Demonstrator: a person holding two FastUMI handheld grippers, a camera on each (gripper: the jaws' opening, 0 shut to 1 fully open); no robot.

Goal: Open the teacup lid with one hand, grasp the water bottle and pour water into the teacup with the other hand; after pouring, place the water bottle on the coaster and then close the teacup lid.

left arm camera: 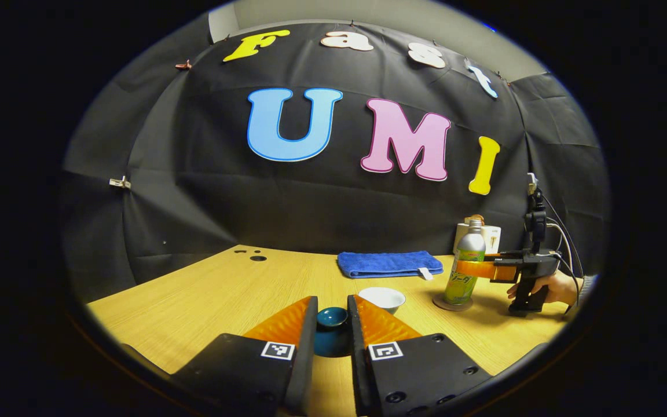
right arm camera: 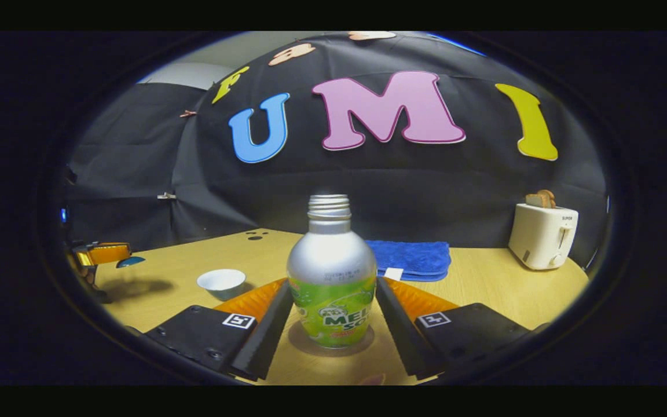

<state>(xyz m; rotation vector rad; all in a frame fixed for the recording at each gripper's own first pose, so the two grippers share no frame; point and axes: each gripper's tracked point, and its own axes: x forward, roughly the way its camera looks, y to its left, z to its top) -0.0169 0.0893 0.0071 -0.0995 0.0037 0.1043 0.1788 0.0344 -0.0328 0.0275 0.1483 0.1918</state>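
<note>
Left gripper view: my left claw (left arm camera: 333, 324) grips the teacup lid (left arm camera: 332, 317); my right claw (right arm camera: 333, 310) brackets the water bottle (right arm camera: 332, 278) on its coaster (right arm camera: 304, 344), contact unclear. Loose squeeze risks slipping mid-pour.

Left gripper view: low over the light wooden tabletop (left arm camera: 206, 301), facing the black cloth back wall; close on a dark teal lid between its jaws.
Right gripper view: low, from the tabletop's near edge, facing the same wall; very close to the silver-and-green metal bottle (right arm camera: 332, 278).
Shared: bottle, white ceramic teacup (left arm camera: 381, 299), folded blue towel (left arm camera: 389, 263), cream toaster (right arm camera: 543, 236).
</note>
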